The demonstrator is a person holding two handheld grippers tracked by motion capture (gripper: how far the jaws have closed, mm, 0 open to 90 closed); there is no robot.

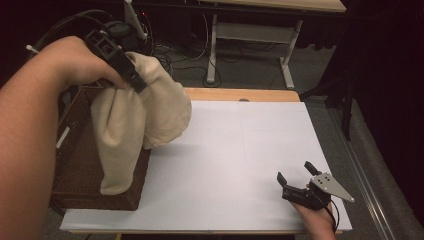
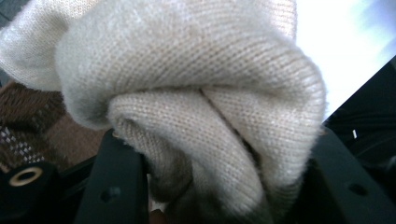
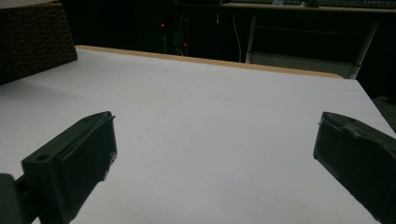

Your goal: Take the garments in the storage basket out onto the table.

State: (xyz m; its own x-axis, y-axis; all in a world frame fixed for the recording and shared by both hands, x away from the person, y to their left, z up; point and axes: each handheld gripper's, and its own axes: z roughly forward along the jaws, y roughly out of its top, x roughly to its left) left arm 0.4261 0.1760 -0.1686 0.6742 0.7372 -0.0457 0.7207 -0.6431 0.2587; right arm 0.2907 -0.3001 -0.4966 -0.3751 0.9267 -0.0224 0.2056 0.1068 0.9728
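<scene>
The person's left forearm (image 1: pixel 25 145) fills the near left of the high view, its hand carrying the left gripper (image 1: pixel 131 74), whose jaws are clamped on a bunched cream knitted cloth (image 1: pixel 131 125). The cloth hangs lifted above the brown wicker basket (image 1: pixel 75 165), its lower end draped against the basket's right wall. Well to the right of the basket, the right gripper (image 1: pixel 296 176) rests low on the white table (image 1: pixel 225 165), jaws wide and empty.

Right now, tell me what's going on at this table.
The left gripper is shut on a bunched cream knit cloth and holds it up above a brown wicker basket at the table's left edge. The right gripper rests open near the front right of the white table, holding nothing.
</scene>
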